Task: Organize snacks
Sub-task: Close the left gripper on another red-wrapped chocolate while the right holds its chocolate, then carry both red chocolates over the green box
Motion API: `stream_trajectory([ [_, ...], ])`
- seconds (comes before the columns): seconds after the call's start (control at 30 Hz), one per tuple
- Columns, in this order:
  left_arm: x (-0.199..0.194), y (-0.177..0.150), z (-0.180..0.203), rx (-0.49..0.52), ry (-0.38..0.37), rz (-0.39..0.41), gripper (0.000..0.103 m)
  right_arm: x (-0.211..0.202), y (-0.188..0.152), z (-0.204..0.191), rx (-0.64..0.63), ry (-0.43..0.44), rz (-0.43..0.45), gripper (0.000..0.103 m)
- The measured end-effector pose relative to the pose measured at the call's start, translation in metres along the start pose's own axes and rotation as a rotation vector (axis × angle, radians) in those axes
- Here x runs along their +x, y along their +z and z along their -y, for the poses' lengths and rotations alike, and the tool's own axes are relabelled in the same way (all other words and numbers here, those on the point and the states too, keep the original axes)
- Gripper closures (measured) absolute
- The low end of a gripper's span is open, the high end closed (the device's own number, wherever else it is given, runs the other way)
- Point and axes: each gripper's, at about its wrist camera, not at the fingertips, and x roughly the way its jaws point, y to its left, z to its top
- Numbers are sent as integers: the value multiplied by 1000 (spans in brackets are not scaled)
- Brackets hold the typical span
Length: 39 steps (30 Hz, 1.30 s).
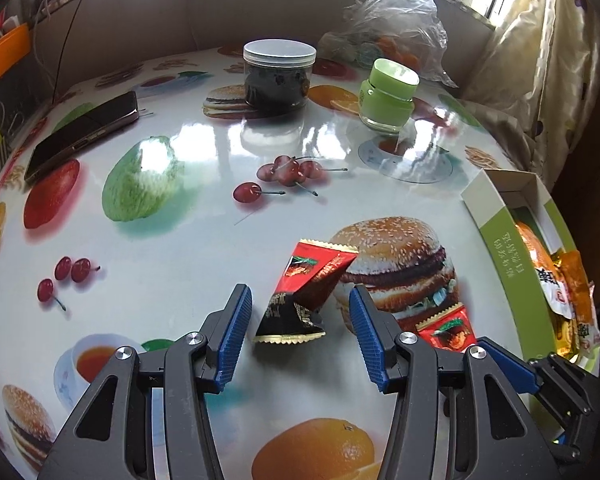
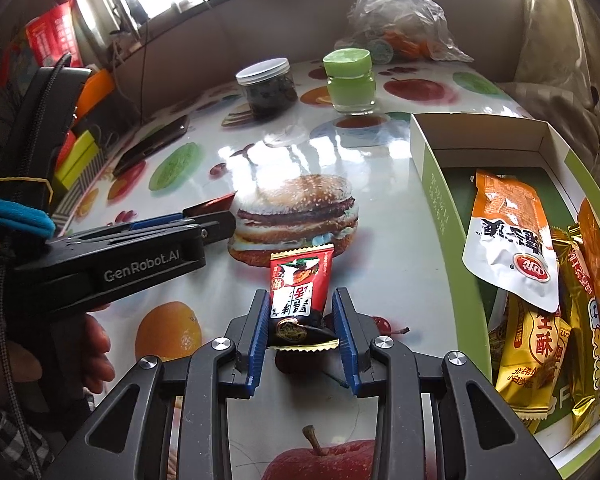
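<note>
Glossy fruit-print counter (image 1: pixel 172 240) carries two red sachets. One sachet (image 2: pixel 298 296) is clenched at its dark lower end by the right gripper (image 2: pixel 302 326); the box (image 2: pixel 434 200) of snacks stands just beside. The other sachet (image 1: pixel 304 292) lies loose between the spread fingers of the left gripper (image 1: pixel 300 322), untouched. Risk: the slick foil may slip or twist from the narrow hold (it is pinched near one end). The box's near end is cut off.

Home dining corner: glossy food-print tablecloth (image 1: pixel 188 248), dark smartphone (image 1: pixel 82 136) lying on it, cream satin curtain (image 1: pixel 540 64) hanging beside that cloth.
</note>
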Motion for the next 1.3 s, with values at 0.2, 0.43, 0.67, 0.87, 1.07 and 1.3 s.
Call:
stream_trajectory([
  [0.2,1,0,2,9,26,8,51,-1,0,1,10,7,3,72],
  [0.43,0,0,-1,-8,50,16,70,-2,-1,2,18,5,4,72],
  [0.67,-3,-2,-5,-21,39,17,76,-3,0,2,20,-6,3,72],
  [0.87,-9,-7,-6,-35,26,23,76,-5,-2,1,23,-9,0,73],
  [1.07,-24,-12,-3,-31,17,44,76,-14,-2,-2,15,-10,20,73],
  [1.3,-48,-18,3,-24,1,82,76,-28,-4,-5,7,-18,46,73],
])
